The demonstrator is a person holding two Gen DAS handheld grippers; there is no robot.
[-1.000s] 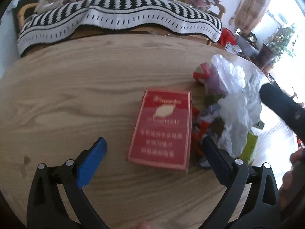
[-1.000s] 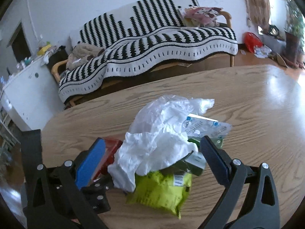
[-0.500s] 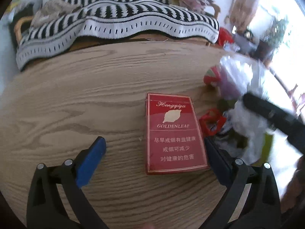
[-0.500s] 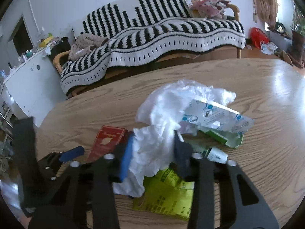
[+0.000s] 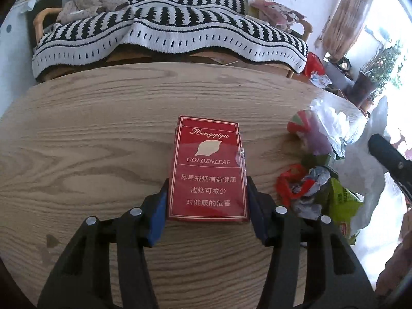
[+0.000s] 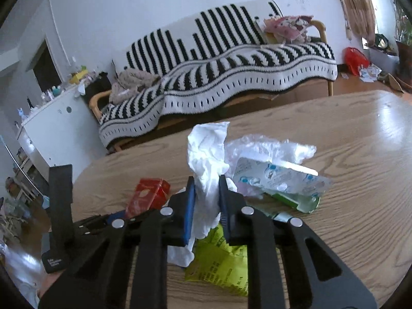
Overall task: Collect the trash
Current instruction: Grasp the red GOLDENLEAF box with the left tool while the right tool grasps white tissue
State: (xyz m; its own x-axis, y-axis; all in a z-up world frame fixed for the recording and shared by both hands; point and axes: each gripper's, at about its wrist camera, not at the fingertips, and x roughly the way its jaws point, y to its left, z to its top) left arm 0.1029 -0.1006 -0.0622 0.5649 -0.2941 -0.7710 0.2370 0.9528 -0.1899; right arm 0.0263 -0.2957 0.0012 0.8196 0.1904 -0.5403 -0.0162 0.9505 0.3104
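The left gripper is closing its jaws on a red cigarette pack that is lying flat on the wooden table; the blue pads are pressing against the two long sides of the pack near its lower end. The pack is lying face up, lid end pointing away toward the sofa, and its flap is sitting shut, so what is inside cannot be told.

The right gripper is narrowing its jaws on a crumpled white tissue, which is standing up between the pads and spilling out above and below them. The tissue is rising out of a heap of trash on the table: a clear plastic bag is lying just behind it, a flattened printed wrapper is lying against the bag, a green carton is showing under that wrapper, and a yellow-green snack packet is lying under the gripper's fingers. The bag is lying crumpled and open, and whether any of the trash is sitting inside it cannot be told.

In the left wrist view the same heap is sitting to the right of the pack, near but apart from it, with a red torn wrapper at its near edge and a red-and-green round wrapper at its far edge
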